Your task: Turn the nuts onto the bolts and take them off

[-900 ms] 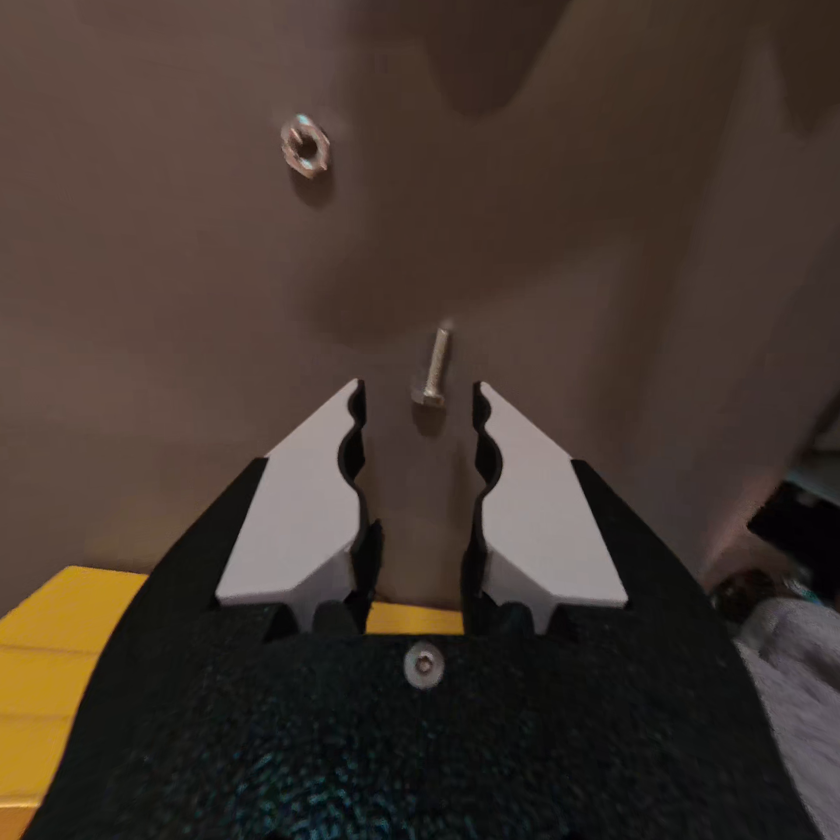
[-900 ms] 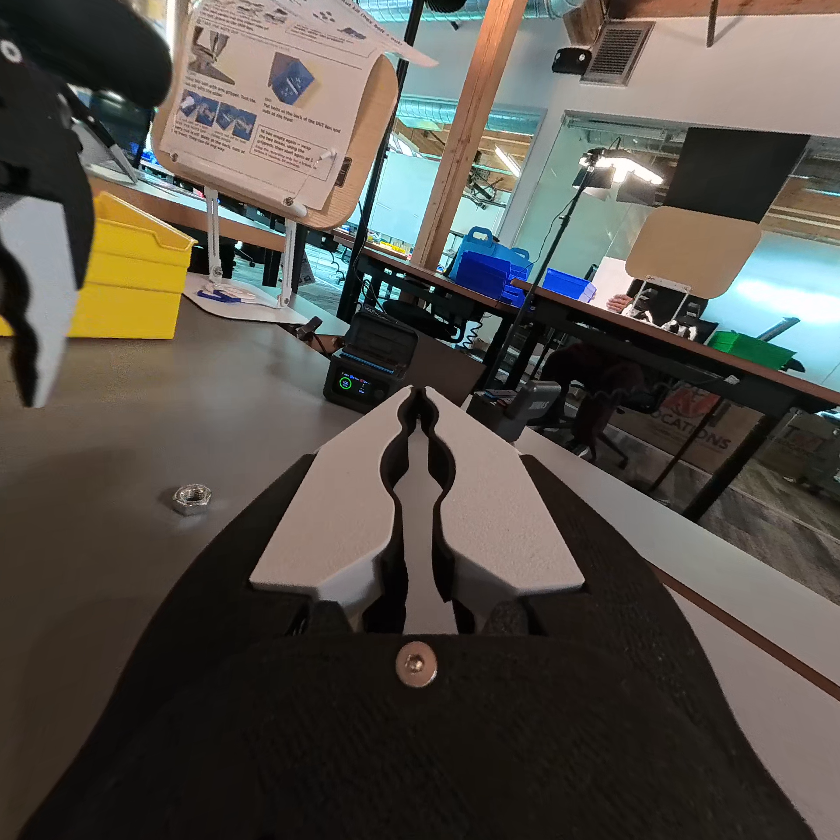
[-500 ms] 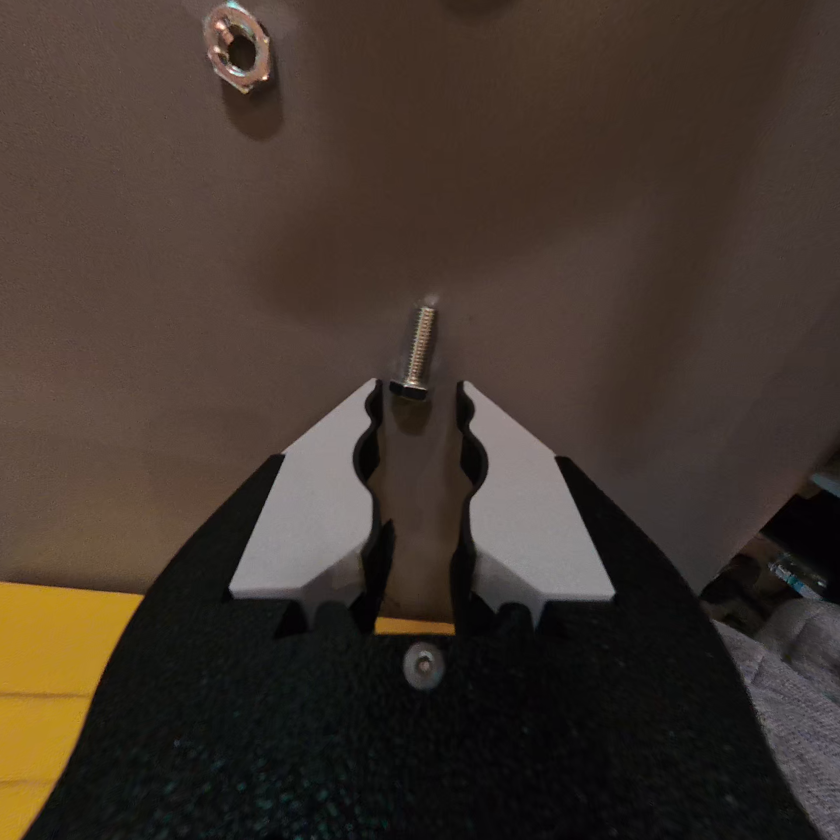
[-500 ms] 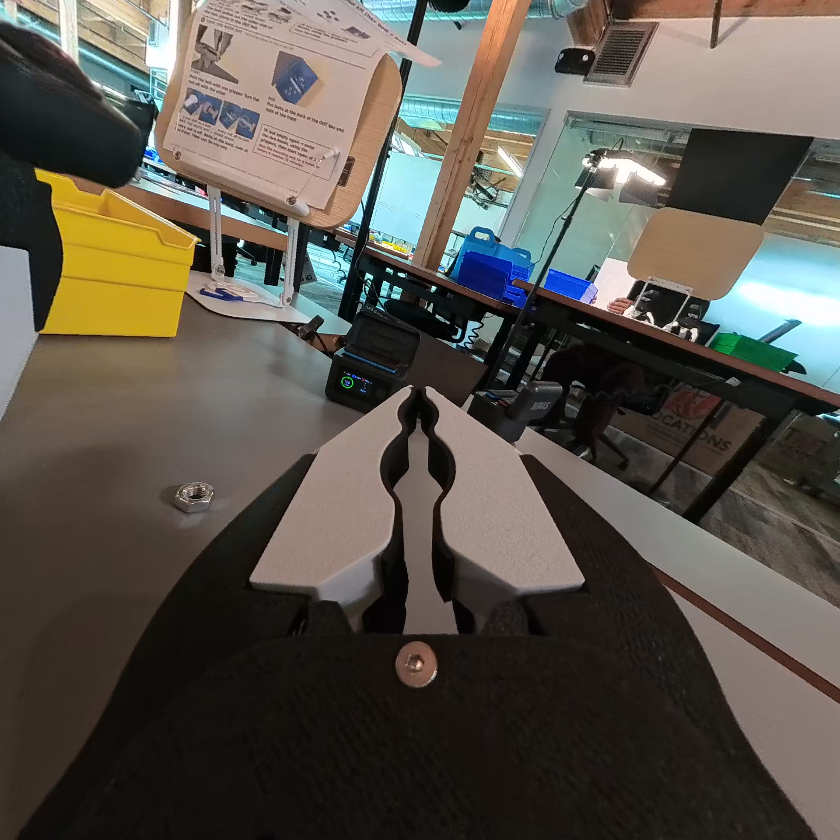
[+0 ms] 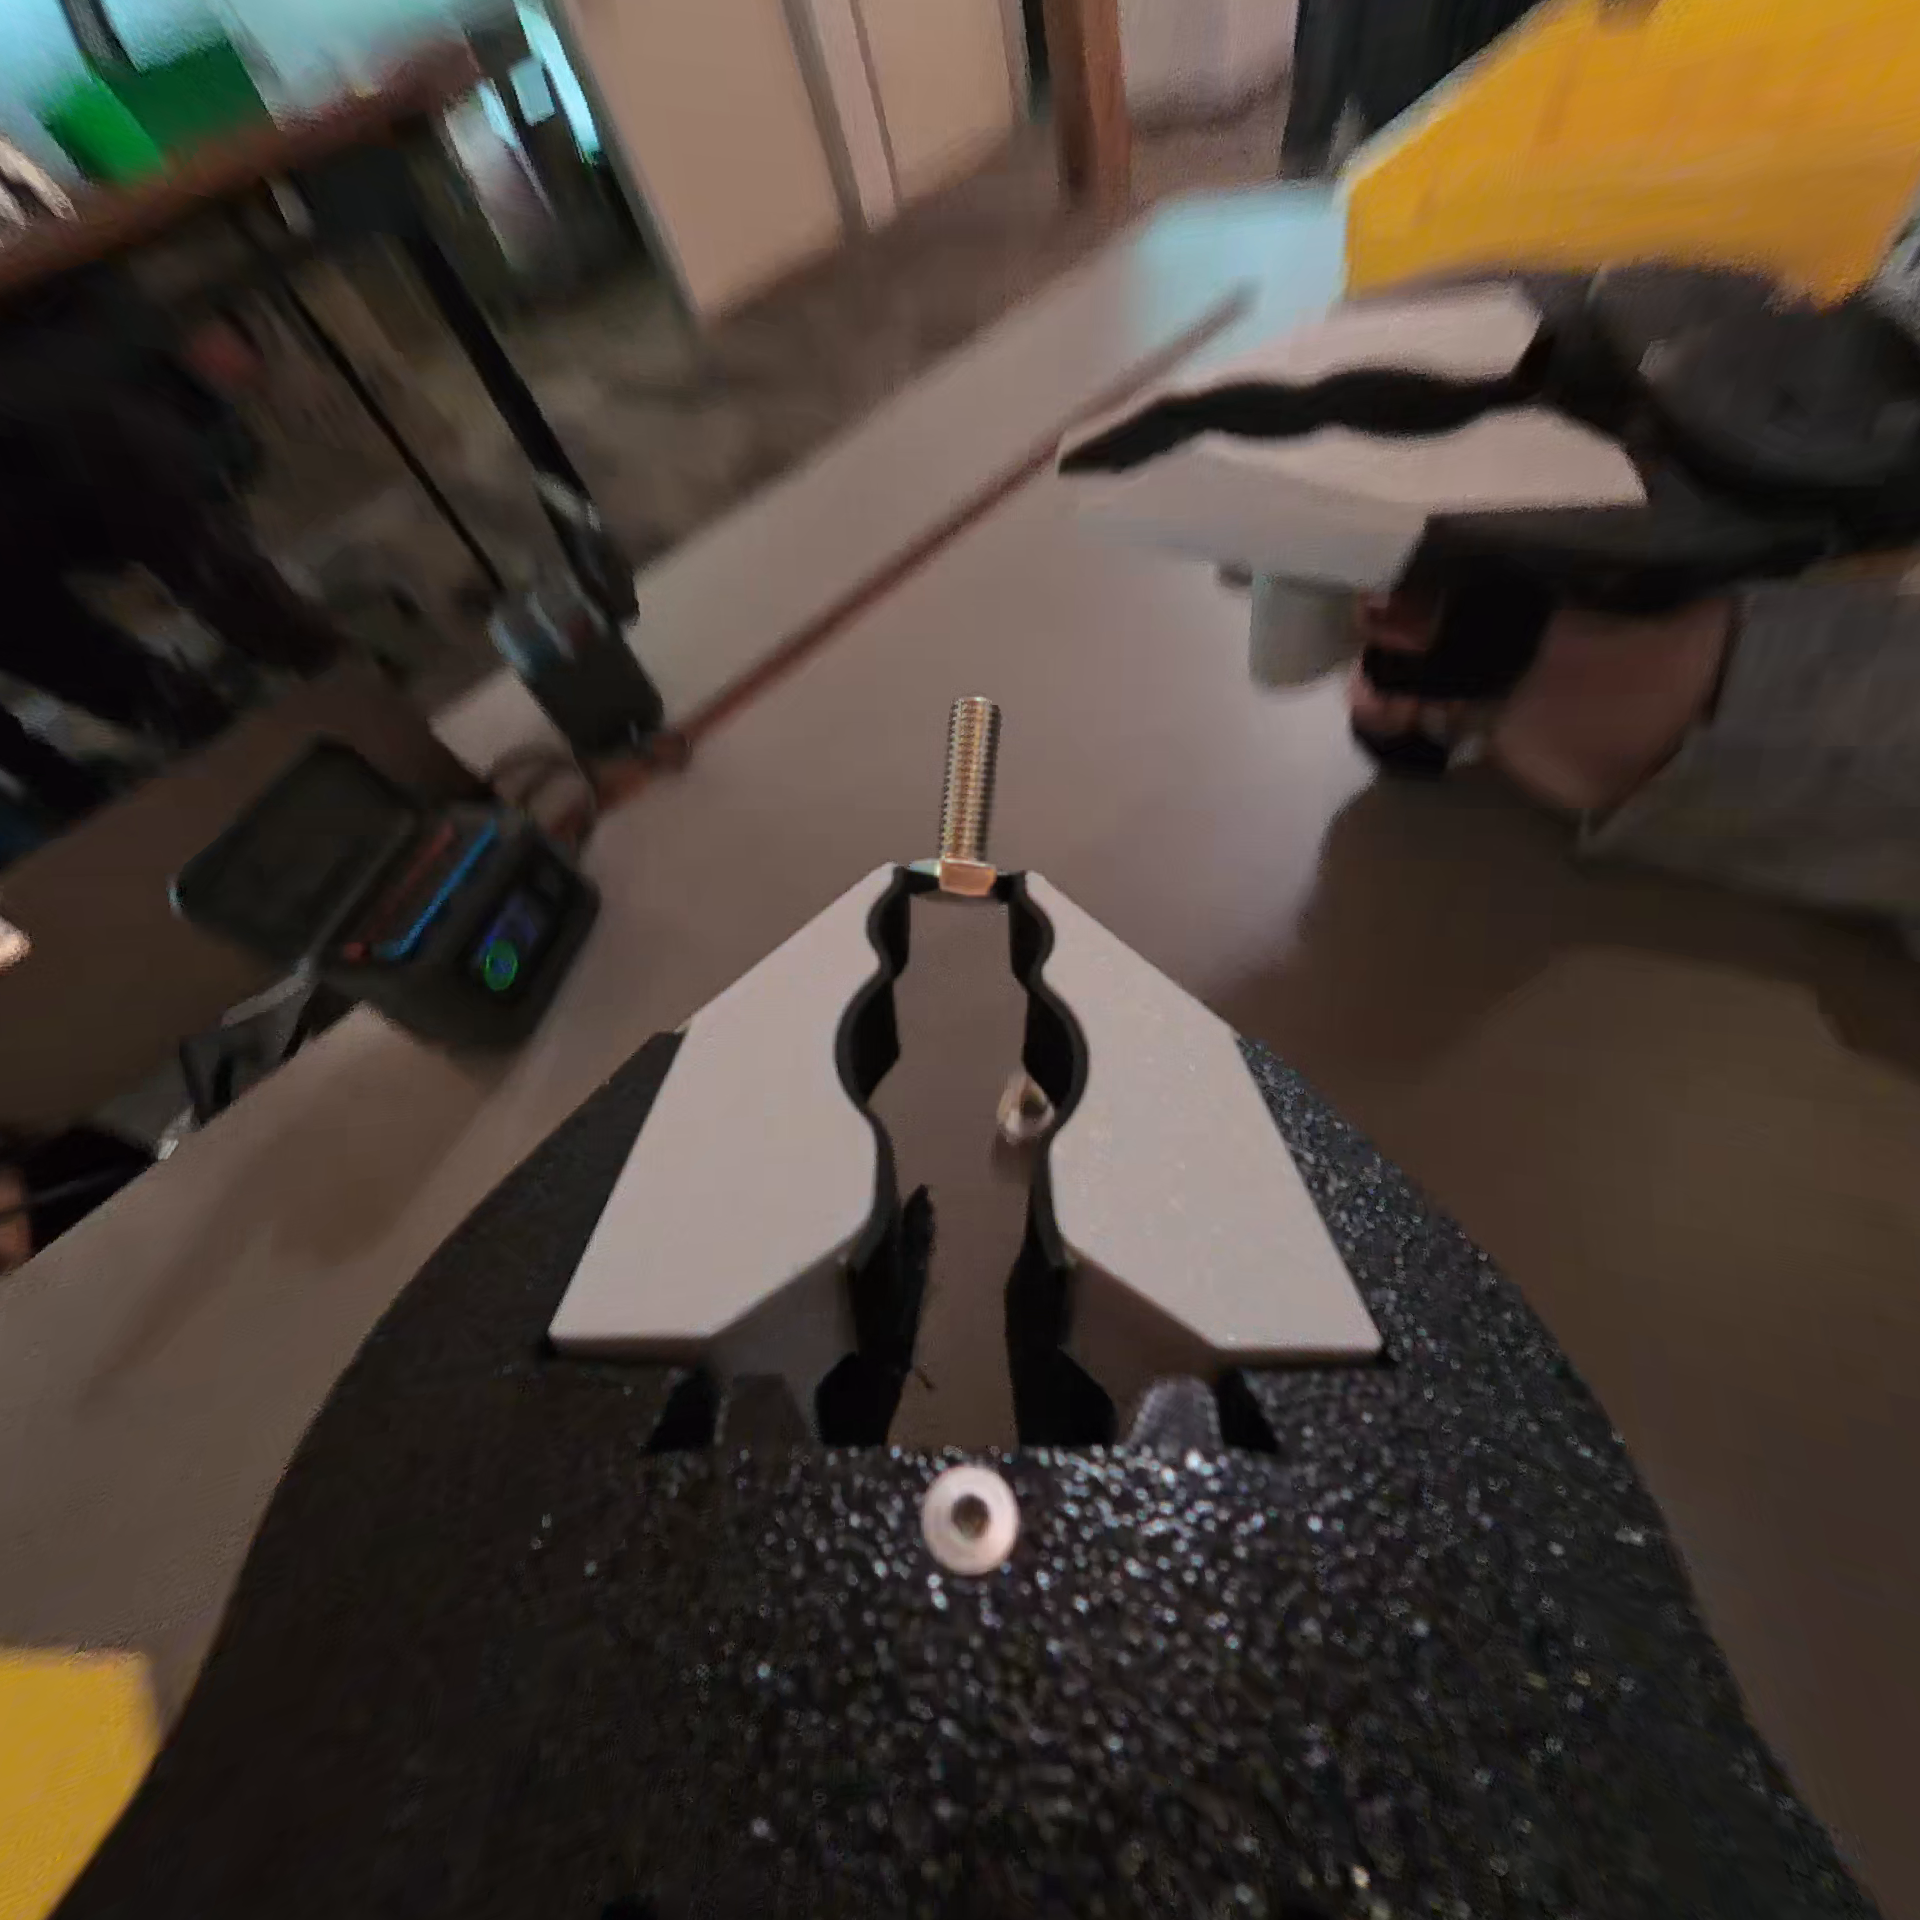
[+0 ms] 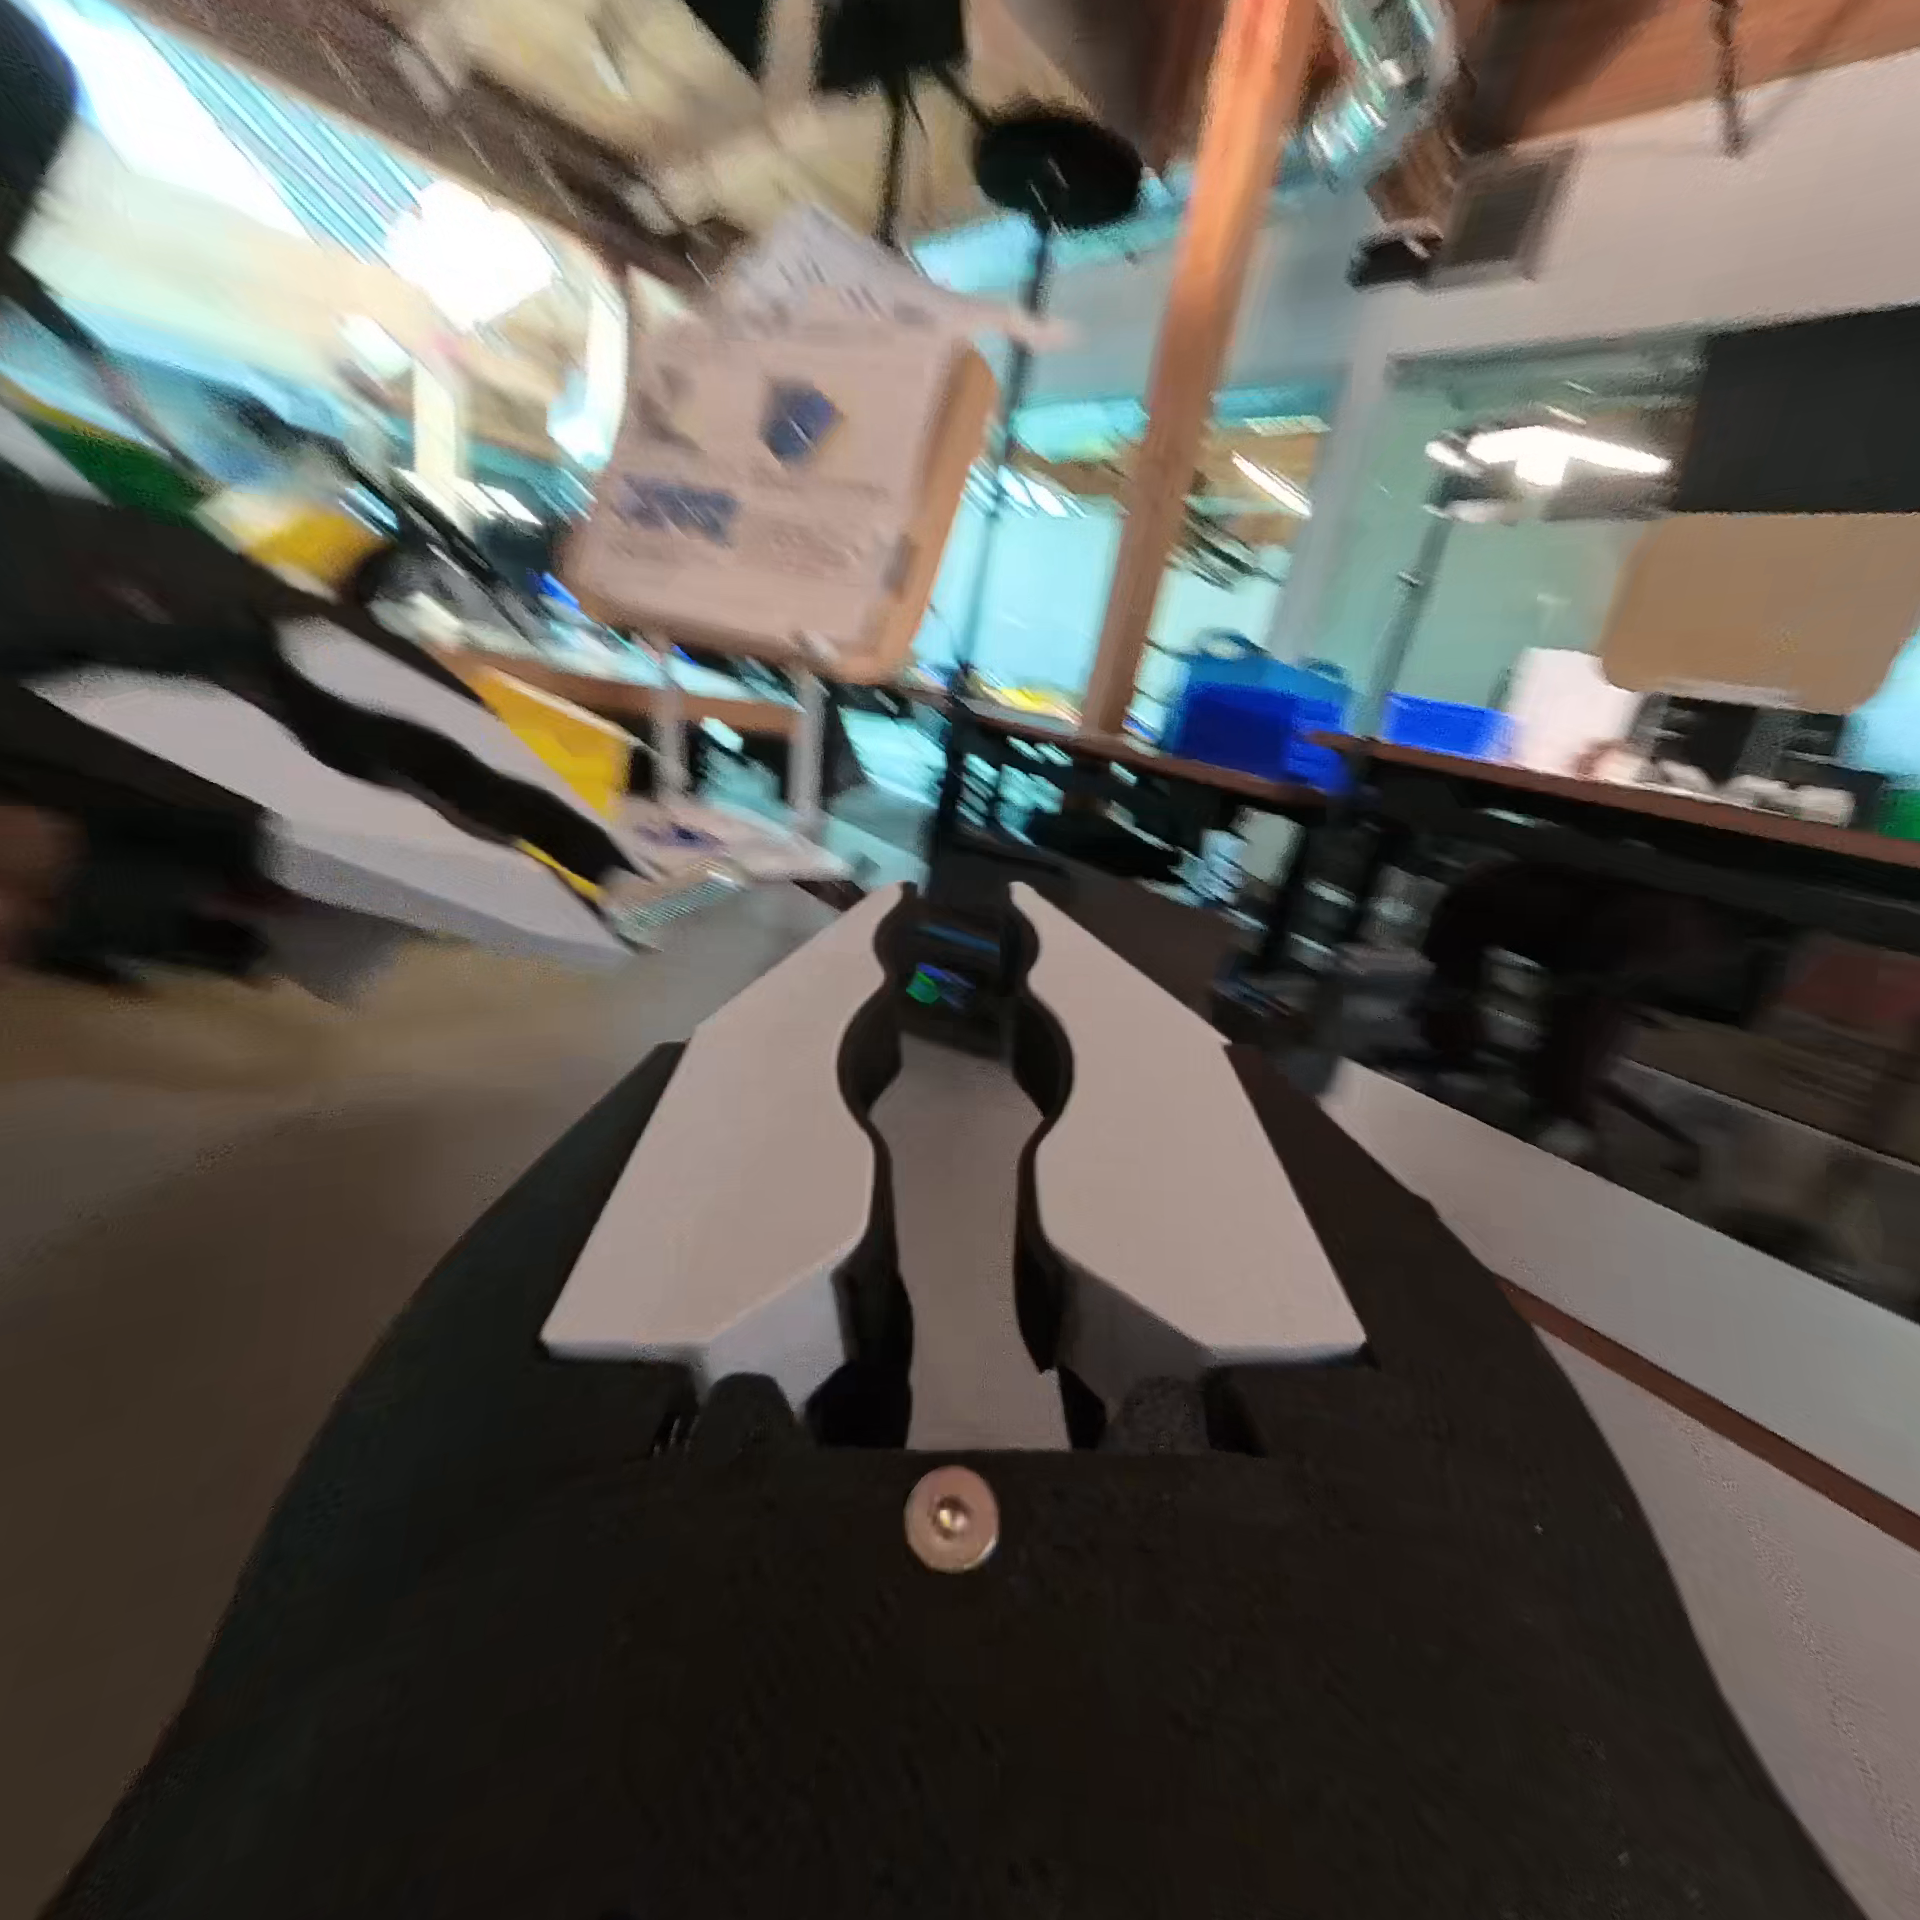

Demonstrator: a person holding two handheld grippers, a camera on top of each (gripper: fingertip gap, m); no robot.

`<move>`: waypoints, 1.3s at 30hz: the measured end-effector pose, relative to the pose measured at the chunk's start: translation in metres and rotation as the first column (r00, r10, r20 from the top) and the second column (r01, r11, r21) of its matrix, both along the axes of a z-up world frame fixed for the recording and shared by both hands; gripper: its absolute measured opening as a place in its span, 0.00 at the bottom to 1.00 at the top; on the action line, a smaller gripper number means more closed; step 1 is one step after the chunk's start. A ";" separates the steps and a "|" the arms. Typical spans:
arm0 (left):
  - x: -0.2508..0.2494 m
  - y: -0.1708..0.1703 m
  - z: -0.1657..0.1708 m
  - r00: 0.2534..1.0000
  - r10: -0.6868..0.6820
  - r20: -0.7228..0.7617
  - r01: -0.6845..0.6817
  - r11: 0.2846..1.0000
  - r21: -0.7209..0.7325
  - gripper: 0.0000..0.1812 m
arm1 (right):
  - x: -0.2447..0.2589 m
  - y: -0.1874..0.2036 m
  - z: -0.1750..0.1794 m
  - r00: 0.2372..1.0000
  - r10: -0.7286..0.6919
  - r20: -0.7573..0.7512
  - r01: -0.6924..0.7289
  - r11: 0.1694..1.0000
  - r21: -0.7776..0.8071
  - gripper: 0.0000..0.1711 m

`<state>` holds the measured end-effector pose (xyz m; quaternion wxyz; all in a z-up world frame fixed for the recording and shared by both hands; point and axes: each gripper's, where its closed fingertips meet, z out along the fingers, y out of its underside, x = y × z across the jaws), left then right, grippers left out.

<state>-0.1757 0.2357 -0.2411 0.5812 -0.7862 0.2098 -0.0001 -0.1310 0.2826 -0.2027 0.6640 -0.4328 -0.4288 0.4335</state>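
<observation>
The left gripper (image 5: 961,883) is pinching a bolt (image 5: 970,790) by its hex head at the very tips of its fingers, the threaded shank pointing straight out toward twelve o'clock, clear of the grey table (image 5: 1403,1039). A nut (image 5: 1023,1110) is showing through the gap between those fingers, lying on the table below, toward five o'clock of the bolt head. Moving rightward in the left wrist view, the right gripper (image 5: 1075,457) is hovering at about two o'clock of the bolt, well apart from it and badly blurred; in its own view the right gripper (image 6: 961,899) is standing slightly spread and carrying nothing, so the nut is not yet picked up. The step in hand looks like steadying the bolt while the other tool goes for the nut. To do it well, the grip on the head probably wants to be firm, since only the fingertips are holding it and a twist could roll it out; the shank should stay level and still, and the nut should be taken by its flats and brought square onto the thread end. For room, the table is lying open around the bolt from three to six o'clock; a small black device with a lit screen (image 5: 416,894) is sitting at nine o'clock near the table edge, and a yellow bin (image 5: 1621,135) is at one o'clock behind the right gripper.
</observation>
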 end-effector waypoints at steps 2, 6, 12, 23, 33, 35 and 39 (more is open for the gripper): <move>0.015 0.006 0.008 0.996 -0.048 0.079 0.036 0.988 0.153 0.09 | 0.001 -0.015 0.006 0.983 0.170 -0.070 -0.176 0.980 -0.090 0.13; 0.035 0.008 0.011 0.964 -0.182 0.192 0.120 0.947 0.298 0.09 | -0.001 -0.029 0.005 0.895 0.426 -0.133 -0.446 0.850 -0.280 0.16; 0.041 0.004 0.008 0.948 -0.253 0.192 0.195 0.941 0.277 0.09 | 0.001 -0.048 0.001 0.784 0.607 -0.128 -0.611 0.719 -0.332 0.12; 0.061 -0.013 0.001 0.796 -0.384 0.468 0.377 0.919 0.112 0.28 | 0.007 -0.062 -0.010 0.707 0.706 -0.039 -0.670 0.652 -0.353 0.04; 0.069 -0.022 -0.014 0.823 -0.414 0.388 0.434 0.900 0.040 0.10 | 0.006 -0.073 -0.012 0.637 0.769 -0.055 -0.727 0.576 -0.374 0.04; 0.070 -0.023 -0.013 0.817 -0.420 0.395 0.439 0.897 0.047 0.10 | 0.006 -0.074 -0.012 0.631 0.774 -0.053 -0.732 0.571 -0.372 0.04; 0.072 -0.024 -0.012 0.806 -0.427 0.411 0.446 0.893 0.053 0.09 | 0.007 -0.075 -0.011 0.624 0.779 -0.059 -0.740 0.565 -0.364 0.04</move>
